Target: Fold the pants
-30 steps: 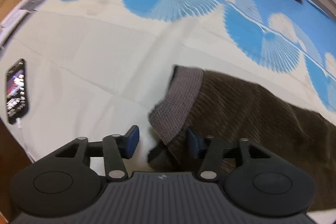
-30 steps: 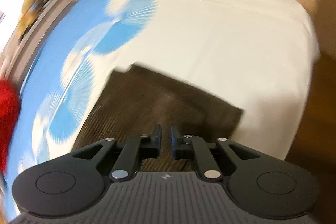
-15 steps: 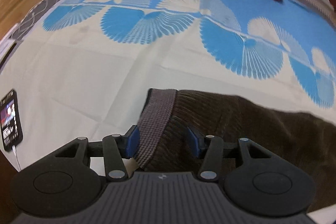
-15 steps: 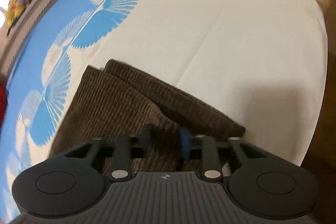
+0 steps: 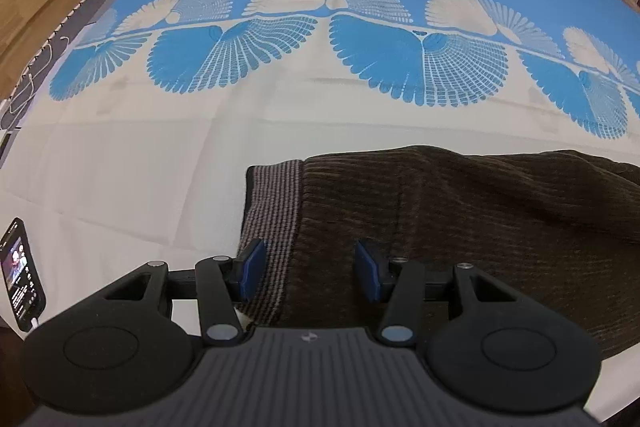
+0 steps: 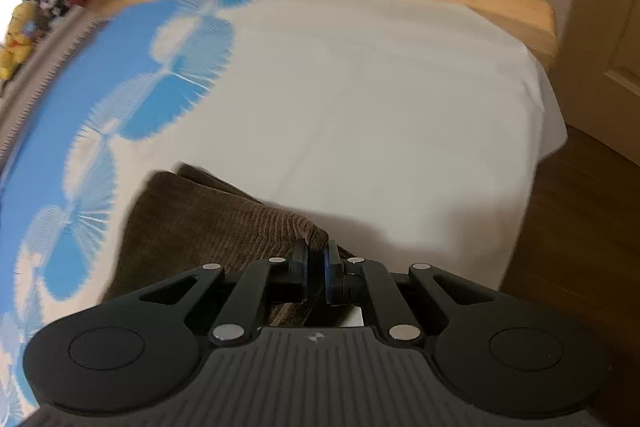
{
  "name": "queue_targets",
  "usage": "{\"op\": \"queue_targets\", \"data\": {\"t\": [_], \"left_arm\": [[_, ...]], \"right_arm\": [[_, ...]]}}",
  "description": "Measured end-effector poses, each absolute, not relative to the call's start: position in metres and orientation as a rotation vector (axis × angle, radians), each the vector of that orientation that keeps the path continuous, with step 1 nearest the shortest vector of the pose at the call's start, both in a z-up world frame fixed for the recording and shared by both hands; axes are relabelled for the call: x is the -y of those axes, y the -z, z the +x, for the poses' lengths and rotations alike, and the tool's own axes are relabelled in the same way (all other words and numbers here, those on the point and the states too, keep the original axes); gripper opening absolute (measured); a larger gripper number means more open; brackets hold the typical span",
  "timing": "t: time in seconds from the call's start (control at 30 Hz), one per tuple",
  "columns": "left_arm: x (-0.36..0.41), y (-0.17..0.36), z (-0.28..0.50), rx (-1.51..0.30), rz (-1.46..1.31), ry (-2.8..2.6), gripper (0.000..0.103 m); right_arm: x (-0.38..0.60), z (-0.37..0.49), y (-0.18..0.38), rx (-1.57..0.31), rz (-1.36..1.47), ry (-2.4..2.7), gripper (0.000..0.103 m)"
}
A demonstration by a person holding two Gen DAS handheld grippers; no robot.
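- The left gripper (image 5: 309, 274) fills the lower part of the left wrist frame: matte black plastic, with a ribbed dark grey plate at bottom centre bearing a small round emblem.
- Two large black discs sit at lower left and lower right, each with a shallow circular recess.
- Black link bars carry silver round pins.
- The fingertips (image 5: 251, 269) have blue pads.
- The right gripper (image 6: 315, 277) has the same build: black discs, ribbed plate, silver pins, blue-edged pads.
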State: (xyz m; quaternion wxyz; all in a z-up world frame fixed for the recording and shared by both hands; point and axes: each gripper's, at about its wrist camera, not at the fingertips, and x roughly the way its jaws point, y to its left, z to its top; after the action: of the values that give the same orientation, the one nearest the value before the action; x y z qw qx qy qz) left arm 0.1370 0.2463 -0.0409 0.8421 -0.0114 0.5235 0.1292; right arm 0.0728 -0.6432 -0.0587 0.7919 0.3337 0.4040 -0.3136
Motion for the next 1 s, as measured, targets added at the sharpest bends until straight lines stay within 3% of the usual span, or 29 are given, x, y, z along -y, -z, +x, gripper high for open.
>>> {"op": "queue_targets", "data": {"t": [0.17, 0.33, 0.4, 0.47, 0.77, 1.0], "left_arm": [[-0.254, 0.041, 0.133, -1.109, -0.065, -0.245, 0.055], [-0.249, 0.060, 0.128, -1.196, -0.054, -0.152, 0.055], [-0.247, 0.082, 0.128, -1.315, 0.017, -0.170, 0.049], [-0.245, 0.093, 0.126, -1.379, 0.040, -0.167, 0.046], [-0.252, 0.047, 0.140, -1.181, -0.085, -0.231, 0.050], [-0.242, 0.048, 0.154, -1.172, -0.068, -0.244, 0.050]], "right_arm": [[0.624, 0.091, 0.074, -1.004, 0.595, 0.647, 0.011], [0.619, 0.084, 0.055, -0.906, 0.596, 0.731, 0.035], [0.618, 0.082, 0.045, -0.836, 0.590, 0.719, 0.039], [0.617, 0.084, 0.038, -0.768, 0.613, 0.656, 0.040], [0.604, 0.141, 0.040, -0.691, 0.548, 0.369, 0.047], [0.609, 0.199, 0.071, -0.704, 0.559, 0.344, 0.052]]}}
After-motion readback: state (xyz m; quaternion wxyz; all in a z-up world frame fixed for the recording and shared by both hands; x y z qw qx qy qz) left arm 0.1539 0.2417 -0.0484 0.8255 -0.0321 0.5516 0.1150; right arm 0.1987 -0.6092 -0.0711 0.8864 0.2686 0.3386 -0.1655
